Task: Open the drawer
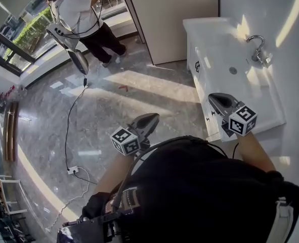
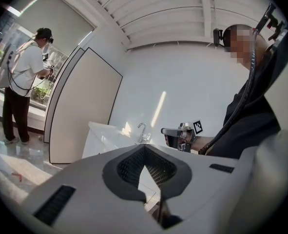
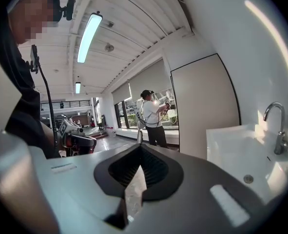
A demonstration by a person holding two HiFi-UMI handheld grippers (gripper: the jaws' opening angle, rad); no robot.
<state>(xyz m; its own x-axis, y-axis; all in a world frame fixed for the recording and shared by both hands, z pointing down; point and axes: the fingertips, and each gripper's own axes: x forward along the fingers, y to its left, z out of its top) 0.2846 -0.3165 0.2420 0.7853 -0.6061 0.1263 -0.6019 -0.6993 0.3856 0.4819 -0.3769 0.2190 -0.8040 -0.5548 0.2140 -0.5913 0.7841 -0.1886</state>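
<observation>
Two grippers, each with jaws pressed together on nothing. Left gripper (image 1: 150,119) over the floor (image 1: 114,100). One white flat-fronted drawer (image 1: 191,52) under the counter's (image 1: 220,39) front edge, shut, with one dark handle (image 1: 197,66). Right gripper (image 1: 215,99) above that same edge. One faucet (image 1: 258,47) at the back edge.

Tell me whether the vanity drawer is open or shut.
Shut: the drawer front sits flush with the vanity in the head view.

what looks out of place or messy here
A black cable trails loose across the floor to a white power strip, which looks like a trip hazard. A small red scrap lies on the tiles farther off. The vanity looks tidy and undamaged.
</observation>
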